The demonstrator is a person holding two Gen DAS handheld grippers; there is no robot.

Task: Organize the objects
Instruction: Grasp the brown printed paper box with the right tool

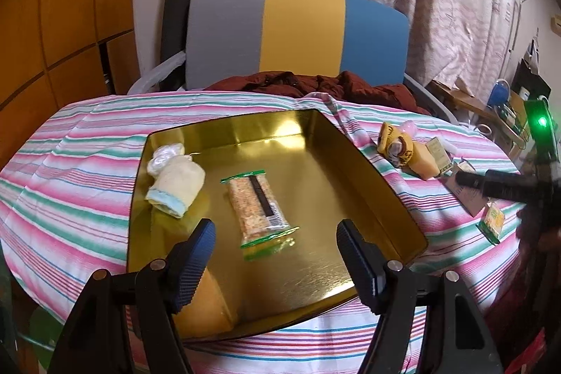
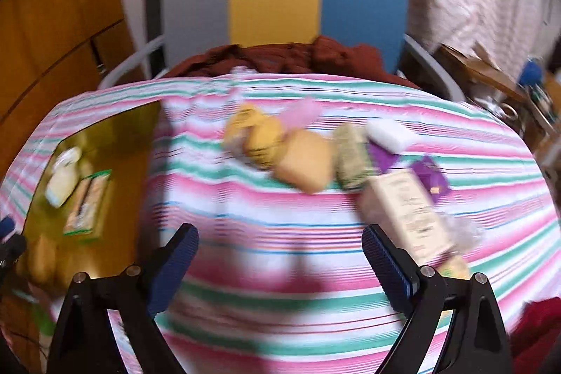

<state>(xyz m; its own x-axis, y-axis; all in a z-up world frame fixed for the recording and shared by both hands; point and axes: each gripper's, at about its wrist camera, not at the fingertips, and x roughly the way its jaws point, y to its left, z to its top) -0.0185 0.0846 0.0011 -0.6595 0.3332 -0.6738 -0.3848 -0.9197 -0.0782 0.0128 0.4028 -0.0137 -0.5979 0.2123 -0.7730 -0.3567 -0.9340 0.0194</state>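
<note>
With both the left gripper (image 1: 275,235) and right gripper (image 2: 280,242) spread empty, we risk scattering the crowded snacks (image 2: 303,160) ahead of the right one, never reaching the tray (image 1: 382,198) under the left.

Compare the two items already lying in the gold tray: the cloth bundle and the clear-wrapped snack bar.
The cloth bundle is soft, lumpy and pale yellow with a light blue edge; the snack bar is flat, long and sealed in clear wrap with green ends. The bundle lies near the tray's left wall; the bar lies near the middle. The bar carries a dark label strip; the bundle shows none. Both rest on the floor of the gold tray, apart from each other, and neither claw touches them.
</note>
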